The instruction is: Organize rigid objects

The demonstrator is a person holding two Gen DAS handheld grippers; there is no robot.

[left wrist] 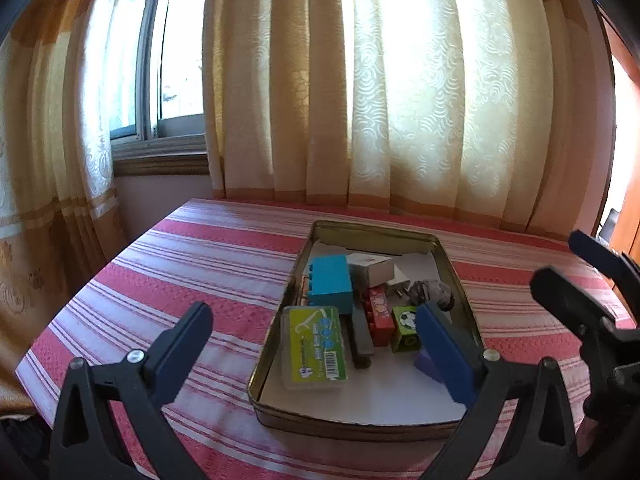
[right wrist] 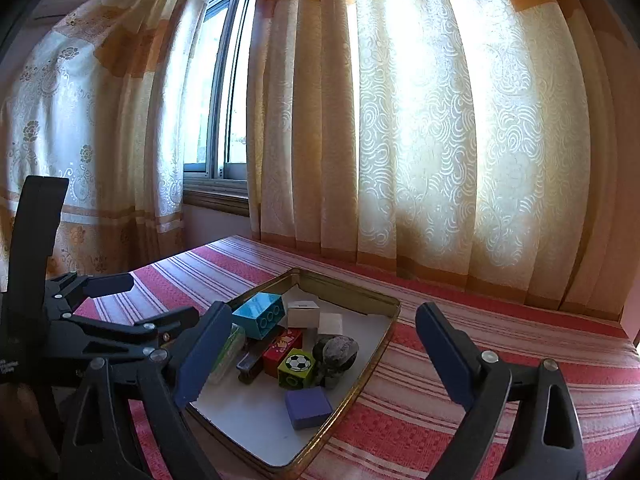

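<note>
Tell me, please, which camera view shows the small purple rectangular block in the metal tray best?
The right wrist view: the small purple rectangular block lies fully visible near the metal tray's front rim. In the left wrist view, the left claw's blue finger hides most of it, leaving only a corner.

Left wrist view: low, near, facing the curtained window; shallow rectangular metal tin (left wrist: 456, 272) lower centre.
Right wrist view: same facing, from further right; tin (right wrist: 384, 334) lower centre-left.
Shared: tin, red-and-white striped tablecloth (left wrist: 208, 264), curtain.
</note>
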